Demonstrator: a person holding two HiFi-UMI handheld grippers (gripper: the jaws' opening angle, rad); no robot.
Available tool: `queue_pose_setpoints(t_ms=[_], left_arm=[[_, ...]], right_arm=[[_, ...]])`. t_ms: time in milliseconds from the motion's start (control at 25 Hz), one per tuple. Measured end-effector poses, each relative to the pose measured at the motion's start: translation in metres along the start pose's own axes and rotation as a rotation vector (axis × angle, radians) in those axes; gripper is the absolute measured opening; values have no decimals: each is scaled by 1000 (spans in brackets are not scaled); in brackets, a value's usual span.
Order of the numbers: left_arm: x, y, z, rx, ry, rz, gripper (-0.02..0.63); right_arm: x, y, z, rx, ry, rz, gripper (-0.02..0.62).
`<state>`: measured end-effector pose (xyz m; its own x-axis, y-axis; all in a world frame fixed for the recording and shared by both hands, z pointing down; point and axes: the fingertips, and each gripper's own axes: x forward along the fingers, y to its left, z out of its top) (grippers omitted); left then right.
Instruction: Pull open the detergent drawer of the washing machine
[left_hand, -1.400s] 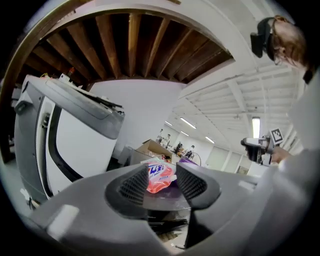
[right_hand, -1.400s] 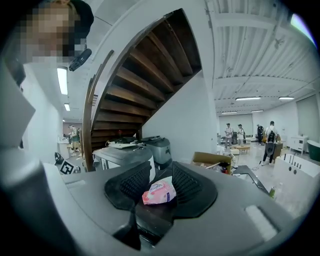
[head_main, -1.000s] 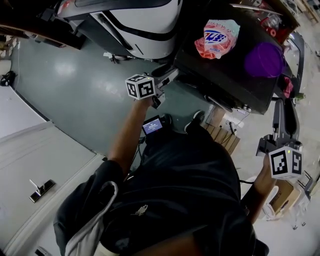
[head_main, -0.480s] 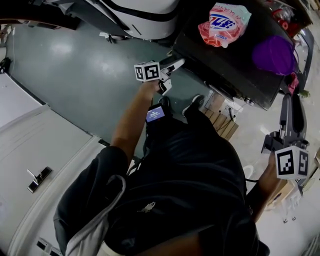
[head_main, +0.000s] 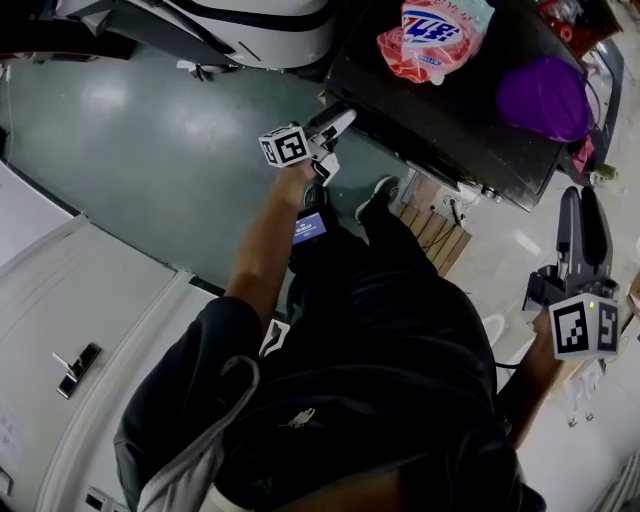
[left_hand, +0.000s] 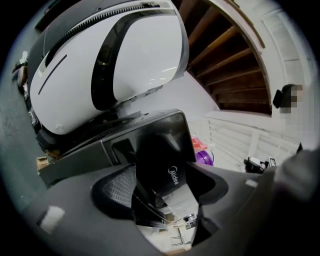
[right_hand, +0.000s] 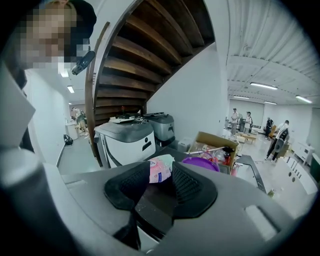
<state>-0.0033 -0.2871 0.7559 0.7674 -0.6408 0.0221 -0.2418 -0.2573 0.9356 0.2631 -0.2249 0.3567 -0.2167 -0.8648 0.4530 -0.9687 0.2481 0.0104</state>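
The black washing machine (head_main: 440, 120) stands at the upper right of the head view. My left gripper (head_main: 335, 122) points level at its front left corner. In the left gripper view the jaws (left_hand: 160, 200) are opening. A dark glossy front panel with a Midea mark (left_hand: 162, 150) stands between them, and the pads do not press on it. I cannot make out the drawer's own edges. My right gripper (head_main: 582, 210) hangs to the right of the machine, open with nothing in it. Its view (right_hand: 160, 187) looks across the machine's top.
A pink detergent bag (head_main: 435, 35) and a purple bowl (head_main: 540, 95) lie on the machine's top. A big white and black machine (left_hand: 110, 60) stands to the left. White cabinets (head_main: 60, 330) line the left side, and a wooden pallet (head_main: 435, 235) lies by the person's feet. People stand far off (right_hand: 235, 120).
My left gripper has dropped and rolled toward the machine's front corner, and its jaws have spread. My right gripper has sunk a little.
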Motion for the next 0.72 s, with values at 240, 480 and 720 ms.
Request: queue_pose_setpoints(t_ms=[240, 480, 720], left_arm=[[21, -8, 6, 17, -71, -109, 358], [26, -4, 7, -108, -156, -306, 392], [22, 1, 15, -312, -419, -374, 354]], right_arm=[[3, -11, -19, -2, 44, -6, 118], [8, -19, -54, -7, 124, -15, 118], [12, -16, -88, 8, 185, -2, 118]])
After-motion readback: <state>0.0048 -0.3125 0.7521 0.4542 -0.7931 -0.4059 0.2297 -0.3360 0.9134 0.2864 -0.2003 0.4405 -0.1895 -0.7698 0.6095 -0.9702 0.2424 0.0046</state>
